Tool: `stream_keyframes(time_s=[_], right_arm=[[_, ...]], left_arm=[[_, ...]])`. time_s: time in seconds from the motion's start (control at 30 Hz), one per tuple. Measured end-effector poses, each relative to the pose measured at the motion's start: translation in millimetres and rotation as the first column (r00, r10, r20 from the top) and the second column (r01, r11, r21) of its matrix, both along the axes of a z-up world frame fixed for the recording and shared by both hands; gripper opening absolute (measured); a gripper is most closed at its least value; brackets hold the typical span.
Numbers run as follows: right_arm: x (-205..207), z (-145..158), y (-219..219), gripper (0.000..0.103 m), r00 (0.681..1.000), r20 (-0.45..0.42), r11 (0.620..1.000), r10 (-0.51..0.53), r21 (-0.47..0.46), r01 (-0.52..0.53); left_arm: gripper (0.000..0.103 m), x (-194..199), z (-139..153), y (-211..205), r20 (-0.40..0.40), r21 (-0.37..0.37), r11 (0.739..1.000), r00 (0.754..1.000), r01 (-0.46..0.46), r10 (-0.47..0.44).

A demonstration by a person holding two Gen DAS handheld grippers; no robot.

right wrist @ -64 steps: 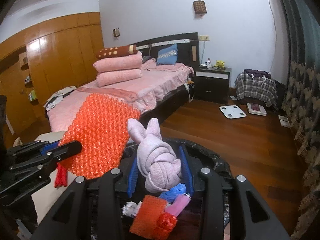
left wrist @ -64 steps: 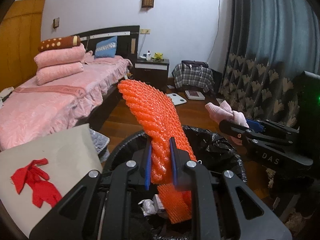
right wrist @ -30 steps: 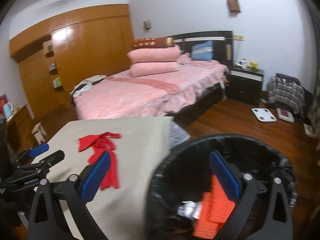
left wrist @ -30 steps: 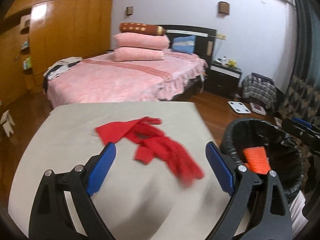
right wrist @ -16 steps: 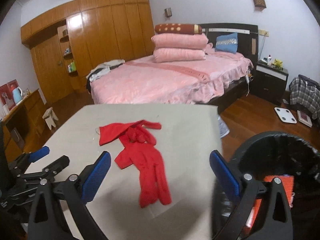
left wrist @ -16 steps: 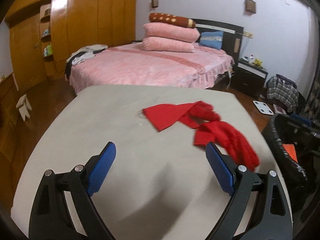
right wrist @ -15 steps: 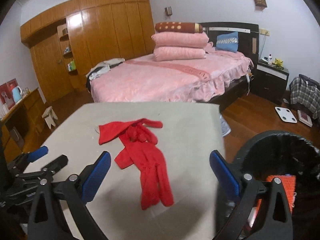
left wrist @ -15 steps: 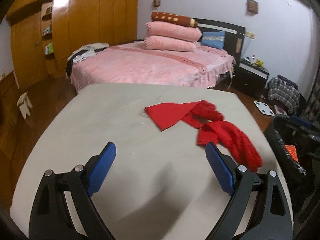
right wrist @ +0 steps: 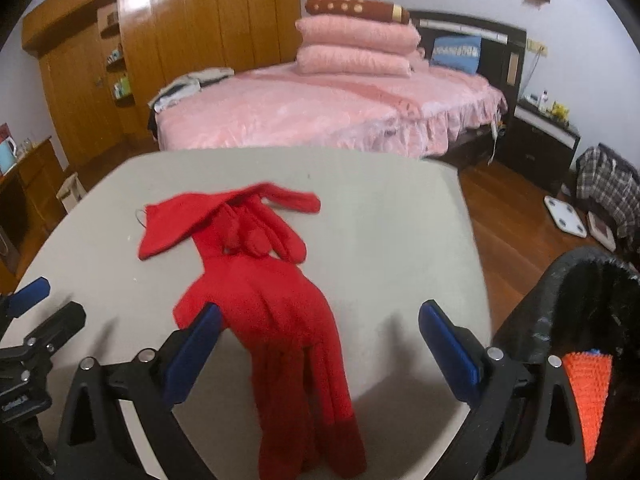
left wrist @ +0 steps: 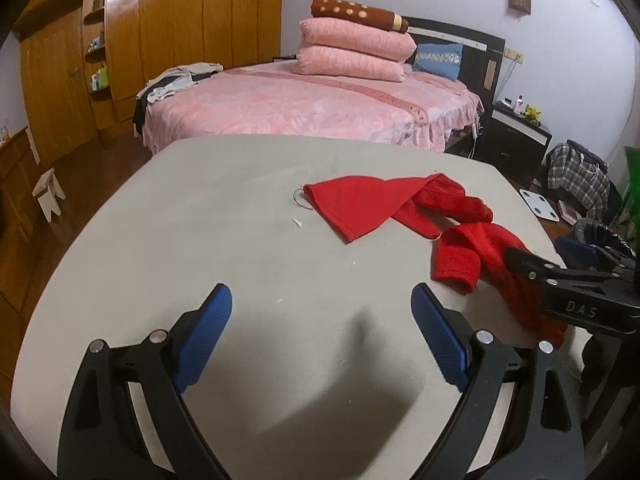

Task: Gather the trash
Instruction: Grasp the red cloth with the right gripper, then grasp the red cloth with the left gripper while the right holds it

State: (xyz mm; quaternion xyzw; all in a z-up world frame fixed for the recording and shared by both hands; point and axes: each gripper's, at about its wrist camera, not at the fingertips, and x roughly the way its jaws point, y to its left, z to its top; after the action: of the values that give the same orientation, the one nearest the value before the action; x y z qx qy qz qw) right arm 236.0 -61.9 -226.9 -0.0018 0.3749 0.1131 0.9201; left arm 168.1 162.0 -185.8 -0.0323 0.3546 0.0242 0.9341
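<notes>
Both my grippers, left [left wrist: 321,336] and right [right wrist: 320,344], now wide and empty (loads binned [right wrist: 532,320]); red cloth [right wrist: 264,304] remains, near.

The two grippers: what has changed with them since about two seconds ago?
The left gripper let go of the orange bumpy mat and the right gripper released a pink cloth, both over the black-lined bin. Both then swung left over the table, jaws open. The red cloth stayed there.

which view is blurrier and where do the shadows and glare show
Right wrist view is softer, with smeared bed and pillows; left wrist view is sharper. The open left claw casts a dark shadow on the beige table. Glare streaks the glossy wooden wardrobe. Fisheye bends both pictures' edges.
</notes>
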Motion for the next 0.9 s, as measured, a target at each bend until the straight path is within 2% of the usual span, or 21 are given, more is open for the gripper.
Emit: stream_keyframes(time_s=[0.1,0.17,0.23,0.3,0.37,0.47,0.7,0.9], right_arm=[[5,-8,5,0.086,0.999,-0.046,1.0,0.024,-0.014,-0.025],[7,-13,9,0.074,0.996,-0.075,0.999,0.042,-0.025,-0.044],[5,-15,13,0.067,0.995,-0.079,0.998,0.054,-0.04,-0.057],[3,-16,17,0.055,0.994,-0.073,0.995,0.079,-0.047,-0.083],[-2,-16,21,0.033,0.991,-0.063,0.992,0.118,-0.042,-0.121],[-4,-16,21,0.02,0.988,-0.064,0.989,0.142,-0.02,-0.144],[-2,-11,14,0.014,0.989,-0.057,0.989,0.139,0.05,-0.136],[-8,21,-6,0.014,0.996,0.012,0.987,0.089,0.133,-0.09]], left_arm=[[0.088,3,-3,1,-0.021,-0.006,1.0,1.0,-0.001,0.001],[0.088,5,-5,0,-0.028,-0.006,1.0,1.0,0.001,-0.001],[0.088,6,-7,-1,-0.034,-0.008,1.0,0.999,0.005,-0.005],[0.088,7,-8,-2,-0.041,-0.012,1.0,0.999,0.002,-0.003],[0.087,9,-9,-2,-0.049,-0.014,1.0,0.999,0.0,0.0],[0.087,9,-10,-3,-0.053,-0.011,1.0,0.999,0.003,-0.003],[0.086,12,-10,-2,-0.064,-0.028,1.0,0.998,0.0,-0.002],[0.082,20,-1,-9,-0.035,-0.034,0.999,0.999,0.02,-0.021]])
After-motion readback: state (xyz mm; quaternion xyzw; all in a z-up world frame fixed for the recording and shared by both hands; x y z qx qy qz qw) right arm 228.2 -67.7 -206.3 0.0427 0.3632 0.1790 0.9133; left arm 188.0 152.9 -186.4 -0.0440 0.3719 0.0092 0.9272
